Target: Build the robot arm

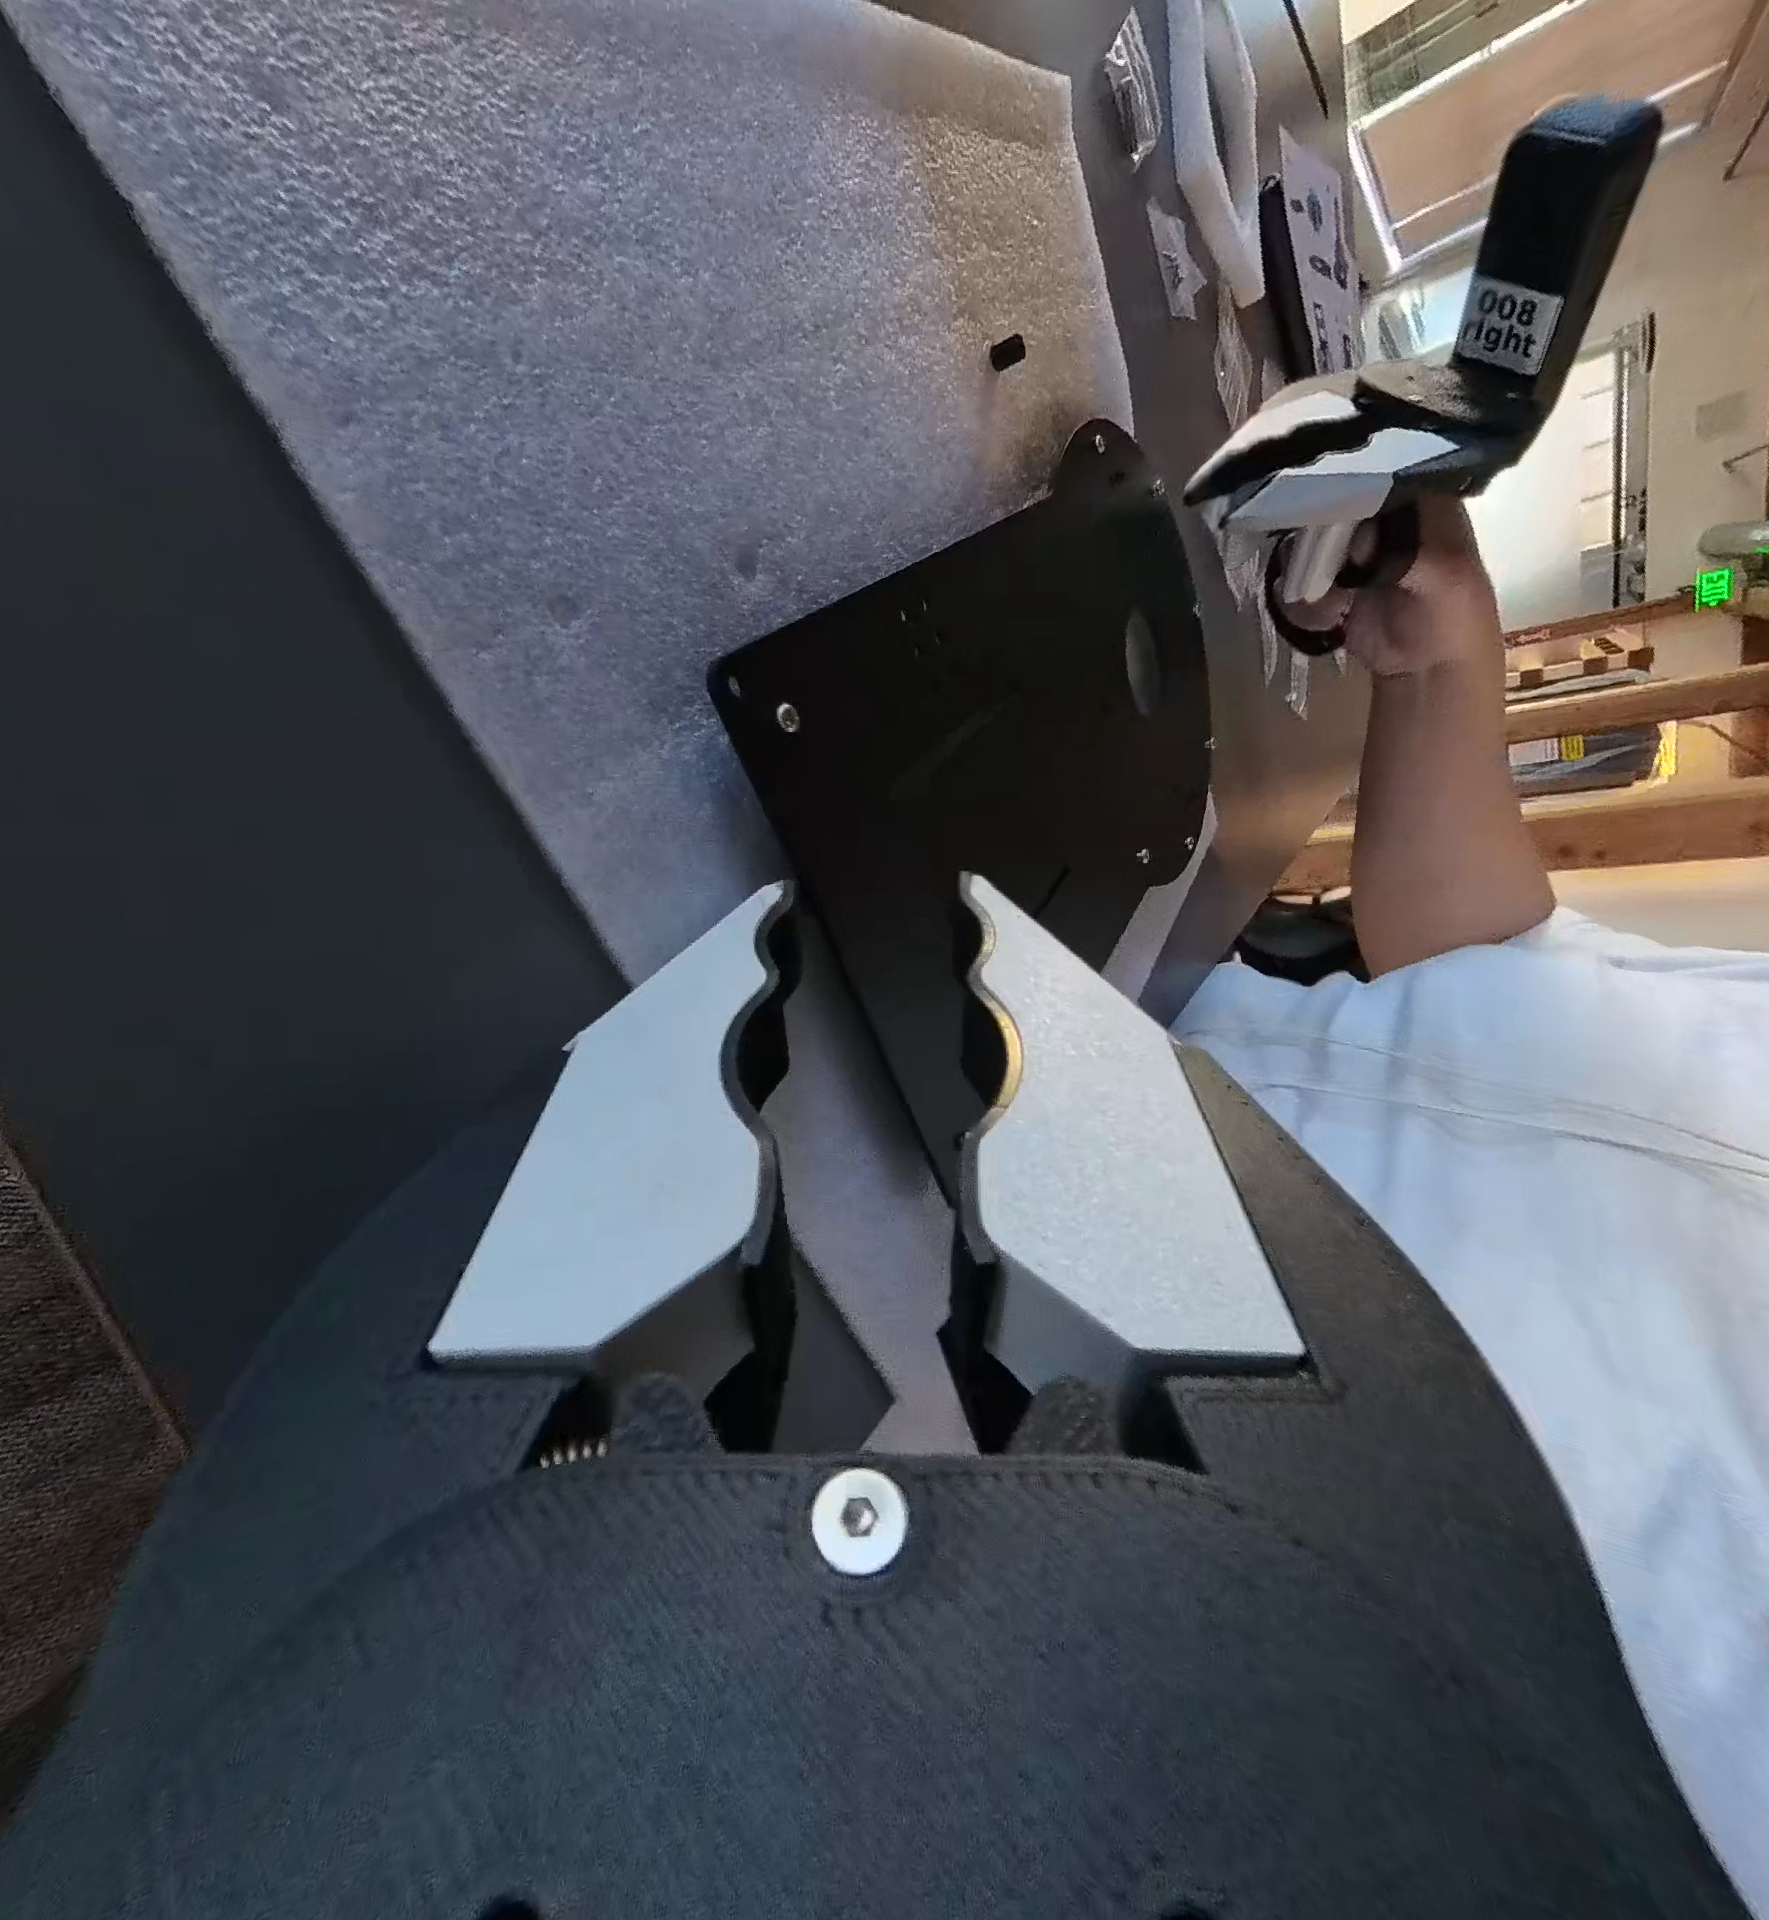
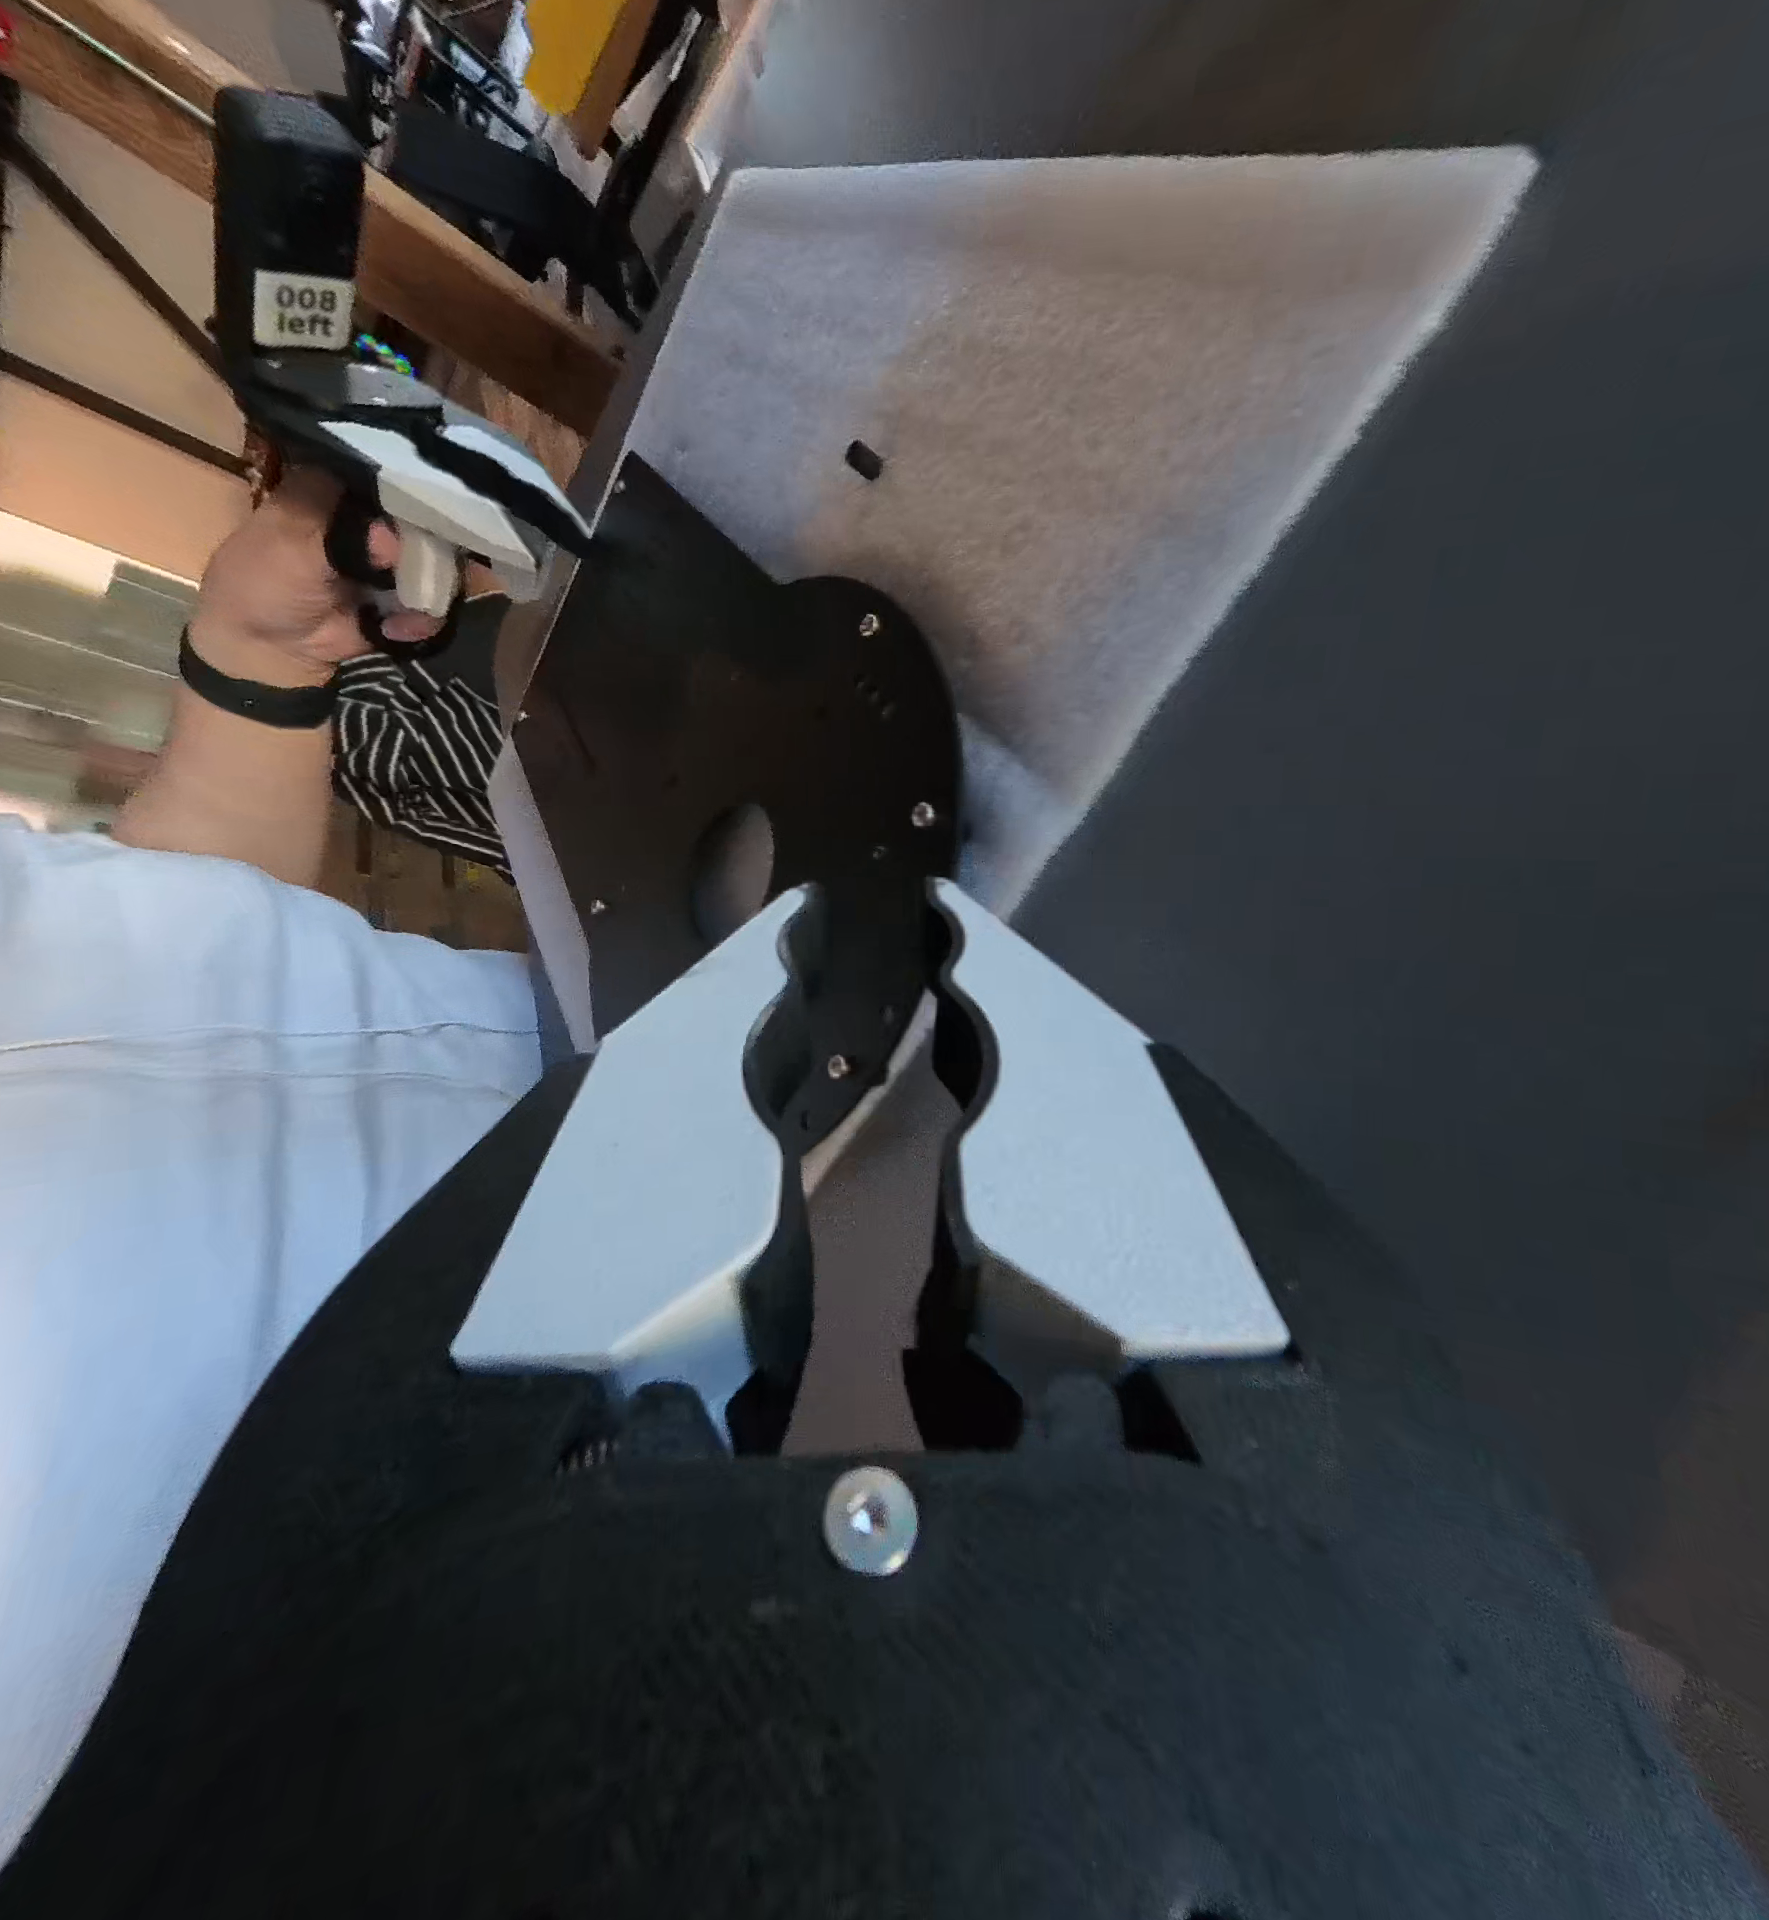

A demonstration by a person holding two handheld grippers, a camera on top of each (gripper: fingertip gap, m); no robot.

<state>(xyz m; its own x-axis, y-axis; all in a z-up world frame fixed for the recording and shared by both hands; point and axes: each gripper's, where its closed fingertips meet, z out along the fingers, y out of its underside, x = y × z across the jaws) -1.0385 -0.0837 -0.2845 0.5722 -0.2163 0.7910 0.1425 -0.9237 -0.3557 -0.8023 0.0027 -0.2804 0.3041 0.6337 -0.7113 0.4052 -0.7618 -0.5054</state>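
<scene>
A flat black metal plate [image 1: 963, 707] with a rounded end, a round hole and small screws lies on a white foam sheet [image 1: 547, 312]. My left gripper [image 1: 877, 894] has its jaws partly apart around the plate's straight corner edge. One finger is over the plate and one over the foam. My right gripper [image 2: 872, 891] also has its jaws partly apart, around the rounded rim of the plate [image 2: 714, 707]. Each gripper shows in the other's view: the right one [image 1: 1207, 497] and the left one [image 2: 568, 540], at opposite ends of the plate. I cannot tell whether the fingers touch it.
A small black piece [image 1: 1008, 353] lies on the foam beyond the plate. Clear bags of parts [image 1: 1129, 83] and white foam strips lie further back. A person in a white shirt [image 1: 1482, 1247] stands at the table's edge. A striped cloth [image 2: 412, 738] and wooden shelving lie beyond. Left tips to right tips: about 25 cm.
</scene>
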